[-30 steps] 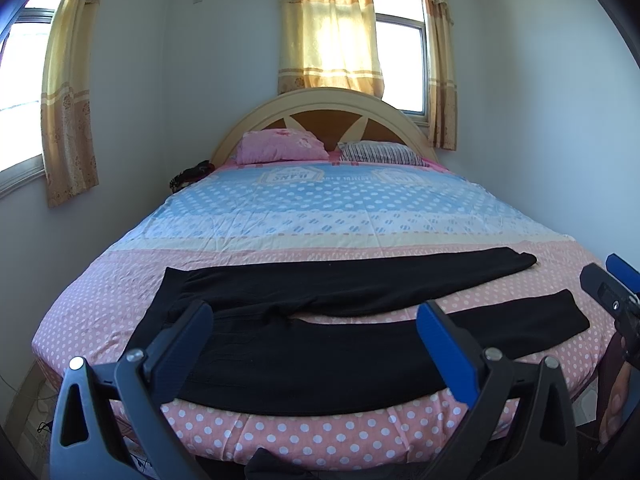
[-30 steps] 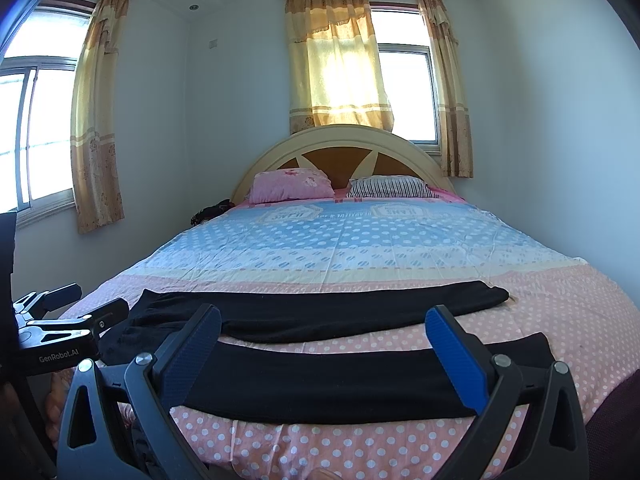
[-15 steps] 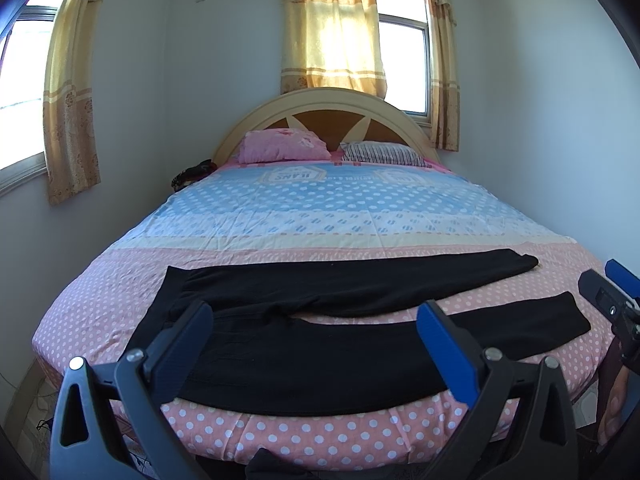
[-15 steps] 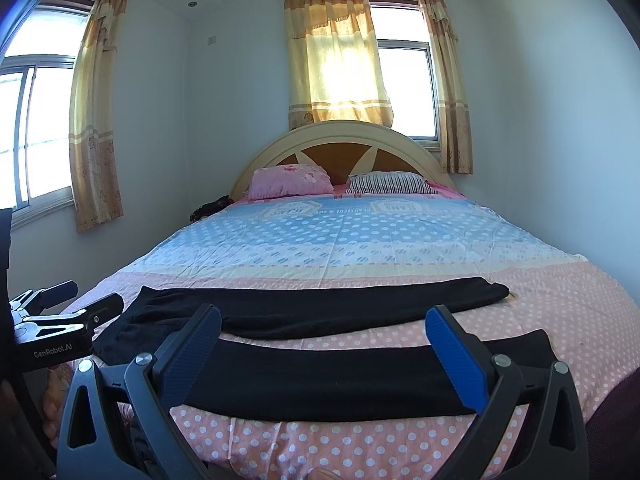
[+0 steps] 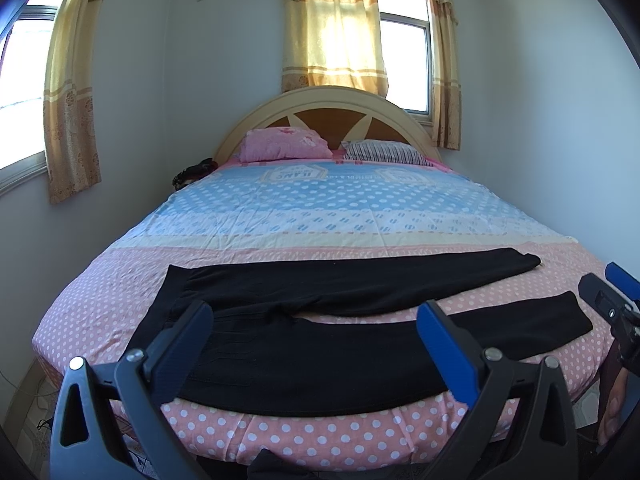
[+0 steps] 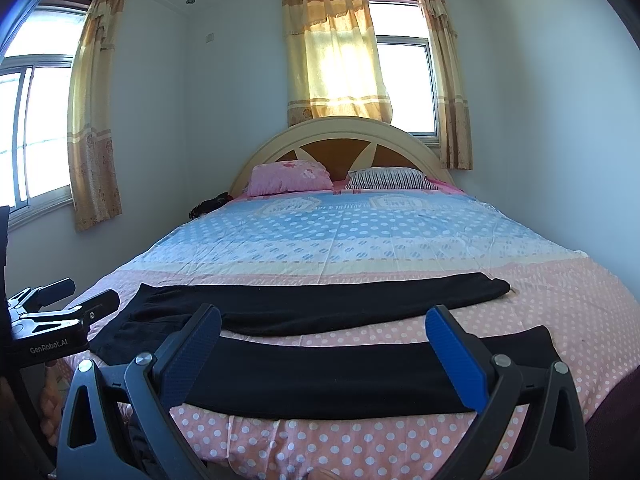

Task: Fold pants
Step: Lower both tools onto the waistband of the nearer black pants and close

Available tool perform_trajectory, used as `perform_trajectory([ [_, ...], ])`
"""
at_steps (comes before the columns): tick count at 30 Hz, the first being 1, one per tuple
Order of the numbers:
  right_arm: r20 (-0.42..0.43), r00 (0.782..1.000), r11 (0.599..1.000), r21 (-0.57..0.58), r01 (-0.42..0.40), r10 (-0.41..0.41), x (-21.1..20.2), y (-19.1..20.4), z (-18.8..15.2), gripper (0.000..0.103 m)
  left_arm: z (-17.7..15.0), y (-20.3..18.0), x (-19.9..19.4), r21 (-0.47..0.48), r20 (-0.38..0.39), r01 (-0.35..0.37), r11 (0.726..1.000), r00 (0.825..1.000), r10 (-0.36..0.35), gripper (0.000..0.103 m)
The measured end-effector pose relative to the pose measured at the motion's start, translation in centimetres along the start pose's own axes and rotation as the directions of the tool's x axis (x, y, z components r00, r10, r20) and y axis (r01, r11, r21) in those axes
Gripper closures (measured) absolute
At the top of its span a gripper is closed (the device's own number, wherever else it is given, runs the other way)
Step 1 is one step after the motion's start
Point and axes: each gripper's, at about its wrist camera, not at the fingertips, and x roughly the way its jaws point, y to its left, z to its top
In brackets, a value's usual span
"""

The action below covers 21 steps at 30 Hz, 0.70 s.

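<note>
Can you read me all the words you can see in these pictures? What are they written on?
"GenRobot.AI": white letters on the side of the left gripper, seen from the right wrist camera.
Bed sheet: badge shapes near the pillows hold printed words, but they are upside down and too blurred to read.
Nothing readable on the black pants, the pillows, the curtains or the right gripper.

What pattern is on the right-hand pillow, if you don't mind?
Dark and white stripes on the pillow; clearest in the right wrist view.

Left claw [image 5: 314, 344] and right claw [image 6: 322, 350] both gape wide at lower frame, fingers holding nothing.
</note>
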Motion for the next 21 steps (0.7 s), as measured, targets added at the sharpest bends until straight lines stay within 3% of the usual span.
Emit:
perform_trajectory([
  [6,-0.020,1.000,1.000,-0.006,0.010,-0.010,1.1,-0.5,-0.4,0.001,0.2,1.0,1.5,0.038,0.006,-0.013,0.999,1.000,0.013,0.000],
  [8,-0.038,0.999,1.000,0.000,0.019,-0.019,1.9,-1.0,-0.7,0.001,0.8,2.7,3.8,0.062,0.009,-0.085,0.994,0.996,0.085,0.000],
  [11,-0.080,0.996,0.999,0.016,0.030,-0.029,3.5,-2.1,-1.4,0.001,2.0,7.3,8.4,0.072,-0.008,-0.208,0.976,0.978,0.209,0.000],
  [16,-0.140,0.988,0.998,0.027,0.062,-0.058,6.2,-4.3,-2.7,0.001,2.7,17.6,17.7,0.062,-0.179,-0.305,0.950,0.933,0.311,0.000],
  [19,-0.165,0.984,0.997,0.028,0.075,-0.070,8.0,-5.8,-3.2,0.001,2.3,21.4,21.2,0.054,-0.260,-0.301,0.952,0.916,0.304,0.009],
  [21,-0.192,0.977,0.995,0.020,0.099,-0.093,9.6,-7.2,-3.3,0.001,2.1,23.3,23.1,0.031,-0.299,-0.270,0.962,0.916,0.266,0.015],
])
